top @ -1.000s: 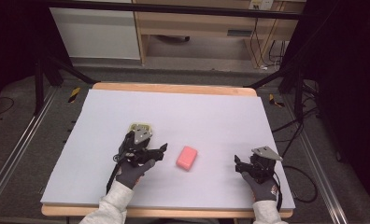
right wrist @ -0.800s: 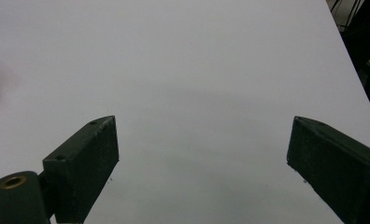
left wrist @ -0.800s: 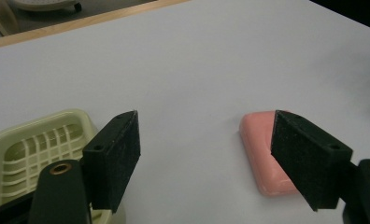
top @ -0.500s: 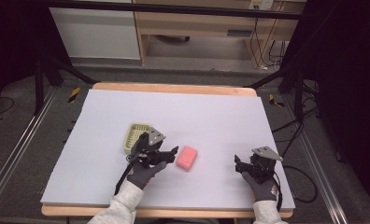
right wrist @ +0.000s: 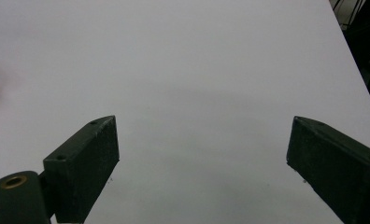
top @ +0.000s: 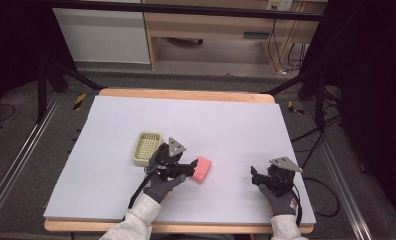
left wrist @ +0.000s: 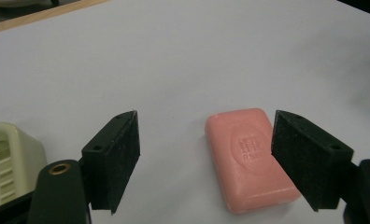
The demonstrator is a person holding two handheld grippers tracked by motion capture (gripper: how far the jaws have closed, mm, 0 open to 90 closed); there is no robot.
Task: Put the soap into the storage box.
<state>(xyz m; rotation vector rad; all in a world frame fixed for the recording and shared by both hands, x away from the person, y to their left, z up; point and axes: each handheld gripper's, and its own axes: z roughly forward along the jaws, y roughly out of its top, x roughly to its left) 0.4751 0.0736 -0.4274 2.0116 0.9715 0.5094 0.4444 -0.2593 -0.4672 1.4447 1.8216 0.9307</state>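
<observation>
Holding your left claw (left wrist: pixel 205 158) wide open, you have the pink soap bar (left wrist: pixel 248 156) lying flat on the white surface (top: pixel 226 125) between its jaws, nearer one pad, gripped by neither; the pale green slatted soap dish (top: pixel 147 148) sits just left, nothing visible inside; your right claw (right wrist: pixel 202 170) gapes, holding nothing, well right.
</observation>
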